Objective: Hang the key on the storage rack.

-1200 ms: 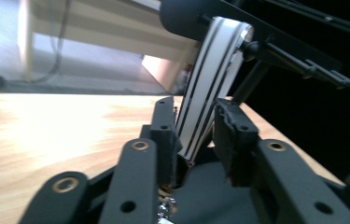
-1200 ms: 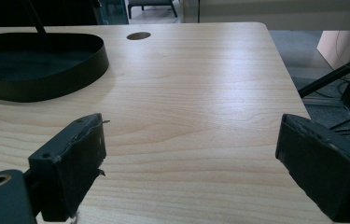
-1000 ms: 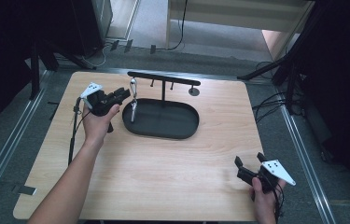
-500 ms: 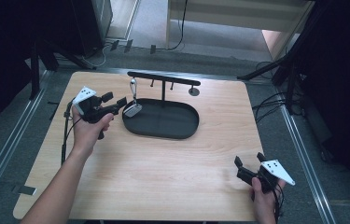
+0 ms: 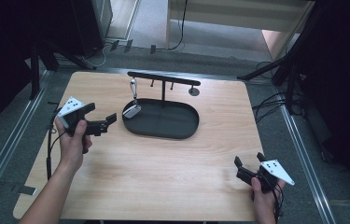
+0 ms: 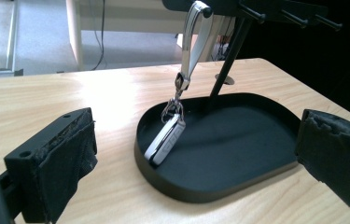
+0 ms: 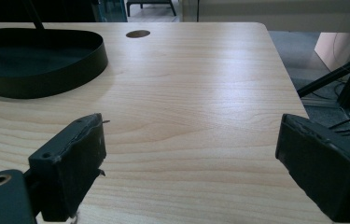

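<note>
A black oval tray [image 5: 182, 133] carries a T-shaped stand [image 5: 163, 80] with pegs. From the stand's left peg a white strap [image 5: 133, 86] hangs with a silver key fob [image 5: 131, 111] on its end. The fob leans against the tray's left inner wall. My left gripper [image 5: 101, 114] is open and holds nothing, a short way left of the tray. Its own view shows the fob [image 6: 165, 139] and strap [image 6: 193, 42] ahead, between the spread fingers [image 6: 65, 156]. My right gripper [image 5: 248, 159] is open and holds nothing near the table's front right corner, above bare wood [image 7: 191, 149].
The wooden table [image 5: 163, 172] has a small round hole [image 5: 193, 91] behind the tray, which the right gripper view also shows [image 7: 138, 33]. The tray rim [image 7: 95, 53] lies far left in that view. Metal rails and cables run on the floor around the table.
My left gripper has drawn back from the hanging strap, moving left and toward the person. The fob has settled against the tray wall. The right gripper has not moved.
</note>
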A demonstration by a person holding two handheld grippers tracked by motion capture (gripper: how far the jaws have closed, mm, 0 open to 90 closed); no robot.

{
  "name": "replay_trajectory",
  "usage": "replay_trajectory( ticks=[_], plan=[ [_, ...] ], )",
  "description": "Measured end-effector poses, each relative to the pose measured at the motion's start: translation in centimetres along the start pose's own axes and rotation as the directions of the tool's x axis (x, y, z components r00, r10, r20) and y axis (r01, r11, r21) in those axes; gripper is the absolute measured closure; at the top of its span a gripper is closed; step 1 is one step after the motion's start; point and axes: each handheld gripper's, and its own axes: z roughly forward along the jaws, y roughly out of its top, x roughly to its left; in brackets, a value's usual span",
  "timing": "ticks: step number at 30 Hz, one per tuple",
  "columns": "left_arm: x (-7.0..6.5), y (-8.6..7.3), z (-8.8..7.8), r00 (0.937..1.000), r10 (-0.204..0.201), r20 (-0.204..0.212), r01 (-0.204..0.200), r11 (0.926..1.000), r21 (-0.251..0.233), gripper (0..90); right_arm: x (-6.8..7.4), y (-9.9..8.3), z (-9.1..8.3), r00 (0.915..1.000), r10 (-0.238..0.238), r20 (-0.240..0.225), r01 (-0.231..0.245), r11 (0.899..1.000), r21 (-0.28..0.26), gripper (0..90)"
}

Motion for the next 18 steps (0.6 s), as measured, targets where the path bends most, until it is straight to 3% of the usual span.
replay_trajectory(
  ticks=[18],
  plan=[
    [1.7,-4.3,-5.9,0.9984,0.009,-0.055,-0.010,0.9999,-0.009,0.0,0.1,0.0,0.0,0.9999,-0.011,0.004,0.011,1.000,0.006,8.4]
  ],
)
